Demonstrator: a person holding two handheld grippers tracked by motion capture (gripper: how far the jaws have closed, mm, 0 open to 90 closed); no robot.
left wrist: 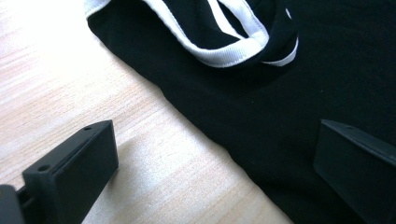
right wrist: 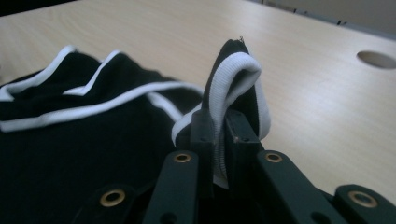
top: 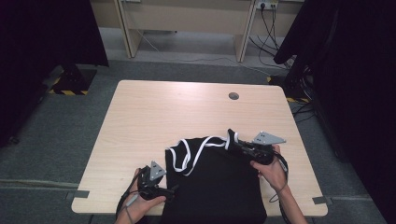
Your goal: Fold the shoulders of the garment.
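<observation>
A black garment (top: 215,182) with white trim (top: 196,154) lies on the near half of the table and hangs over its front edge. My right gripper (top: 232,138) is shut on a fold of the white-trimmed edge (right wrist: 233,79), which stands up between the jaws above the table. At the garment's left front edge my left gripper (top: 175,189) is open. Its jaws straddle the cloth's border (left wrist: 205,130), one over bare wood, the other over black cloth, with nothing pinched.
The light wooden table (top: 154,112) has a round cable hole (top: 233,96) at the far right. Its far half is bare wood. Black curtains hang at both sides, and cables trail on the floor beyond the table.
</observation>
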